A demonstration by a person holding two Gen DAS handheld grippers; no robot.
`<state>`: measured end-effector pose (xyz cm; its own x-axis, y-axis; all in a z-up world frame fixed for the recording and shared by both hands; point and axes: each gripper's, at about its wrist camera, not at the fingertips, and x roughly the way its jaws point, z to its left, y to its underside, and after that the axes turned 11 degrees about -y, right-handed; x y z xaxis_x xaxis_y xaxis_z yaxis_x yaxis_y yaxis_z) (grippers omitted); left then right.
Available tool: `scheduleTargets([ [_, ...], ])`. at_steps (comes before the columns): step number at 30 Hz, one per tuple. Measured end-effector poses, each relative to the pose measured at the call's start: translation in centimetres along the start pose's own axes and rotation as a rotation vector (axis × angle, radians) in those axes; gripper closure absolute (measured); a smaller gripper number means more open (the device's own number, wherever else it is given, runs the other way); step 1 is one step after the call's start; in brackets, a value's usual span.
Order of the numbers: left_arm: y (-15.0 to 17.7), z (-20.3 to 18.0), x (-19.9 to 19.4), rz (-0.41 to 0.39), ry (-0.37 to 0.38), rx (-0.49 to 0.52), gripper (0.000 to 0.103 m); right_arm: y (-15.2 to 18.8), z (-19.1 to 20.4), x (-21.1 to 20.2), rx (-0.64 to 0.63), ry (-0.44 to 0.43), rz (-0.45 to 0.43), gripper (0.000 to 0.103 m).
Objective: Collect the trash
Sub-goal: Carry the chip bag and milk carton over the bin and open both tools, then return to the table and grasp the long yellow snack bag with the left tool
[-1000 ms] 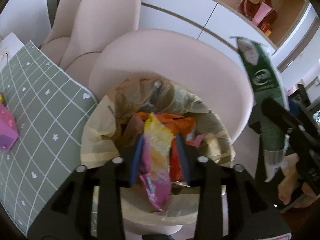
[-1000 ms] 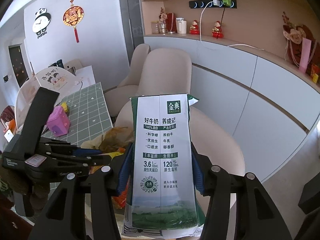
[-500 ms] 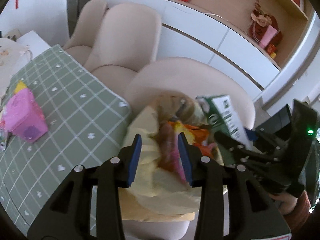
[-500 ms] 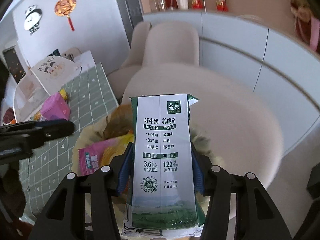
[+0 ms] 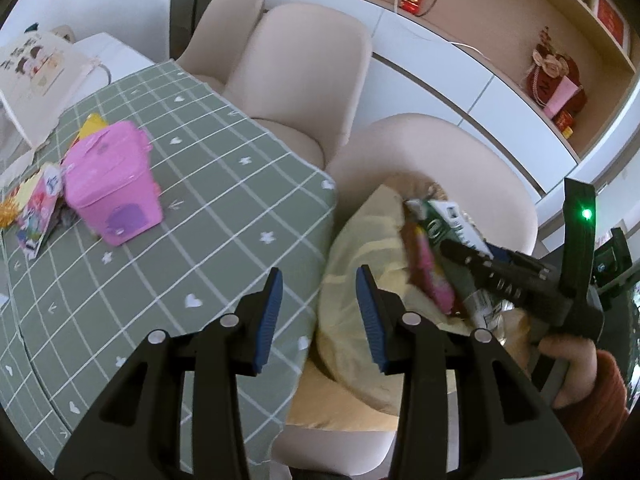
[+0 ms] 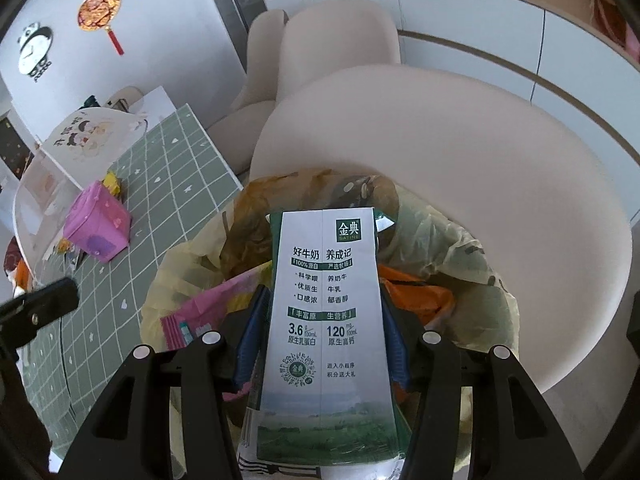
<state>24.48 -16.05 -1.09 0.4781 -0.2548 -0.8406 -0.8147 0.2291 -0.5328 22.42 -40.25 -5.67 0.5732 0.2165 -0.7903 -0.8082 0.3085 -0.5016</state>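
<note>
My right gripper (image 6: 322, 316) is shut on a green and white milk carton (image 6: 324, 320) and holds it over the mouth of a yellow trash bag (image 6: 472, 248) on a beige chair. The bag holds a pink wrapper (image 6: 200, 316) and an orange wrapper (image 6: 416, 296). In the left wrist view the carton (image 5: 448, 228) dips into the bag (image 5: 360, 248). My left gripper (image 5: 318, 300) is open and empty, above the table edge beside the bag.
A green checked tablecloth (image 5: 208, 240) covers the table, with a pink box (image 5: 114, 188) and loose wrappers (image 5: 38, 208) on it. Beige chairs (image 5: 304, 76) stand behind. A white cabinet (image 5: 460, 80) runs along the wall.
My left gripper let go of the pink wrapper into the bag and moved back left over the table. My right gripper brought the carton down over the bag.
</note>
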Motion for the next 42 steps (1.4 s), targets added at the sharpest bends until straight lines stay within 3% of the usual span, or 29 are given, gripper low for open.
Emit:
scheduleTargets([
  [3,0.1,1.7,-0.4,-0.015,-0.019,-0.014,0.067,-0.3,0.0,1.0,0.016,0.053,0.035,0.053],
  [6,0.3,3.8,-1.0,-0.047,-0.053,-0.002,0.064,0.2,0.6,0.4,0.038,0.071,0.011,0.053],
  [12,0.1,7.9,-1.2,-0.081,-0.023,0.068,0.061,1.9,3.1,-1.2,0.094,0.195,-0.050,0.047],
  [17,0.1,10.9,-0.4,-0.083,0.056,0.181,0.060,3.7,6.8,-4.3,0.104,0.309,-0.219,0.046],
  [19,0.2,11.5,-0.1,-0.106,0.044,0.221,0.060,4.4,8.2,-5.5,0.113,0.333,-0.254,0.046],
  [23,0.6,13.5,-0.1,-0.092,0.076,0.178,0.060,5.7,12.1,-6.2,0.079,0.244,-0.221,0.046],
  [26,1.2,15.2,-1.0,-0.125,0.036,0.165,0.060,6.3,15.2,-5.1,-0.003,0.165,-0.207,0.046],
  [29,1.8,17.6,-1.7,-0.107,0.034,0.115,0.060,6.8,18.4,-2.3,-0.070,0.073,-0.161,0.046],
  [32,2.5,19.8,-2.7,-0.134,-0.054,0.134,0.060,7.3,21.4,0.3,-0.135,0.013,-0.150,0.046],
  [35,2.8,23.0,-4.1,-0.125,-0.066,0.080,0.060,7.7,24.4,3.2,-0.159,-0.056,-0.117,0.046],
  [42,0.3,29.7,-6.5,-0.192,-0.067,0.127,0.060,8.3,29.7,7.3,-0.220,-0.110,-0.065,0.046],
])
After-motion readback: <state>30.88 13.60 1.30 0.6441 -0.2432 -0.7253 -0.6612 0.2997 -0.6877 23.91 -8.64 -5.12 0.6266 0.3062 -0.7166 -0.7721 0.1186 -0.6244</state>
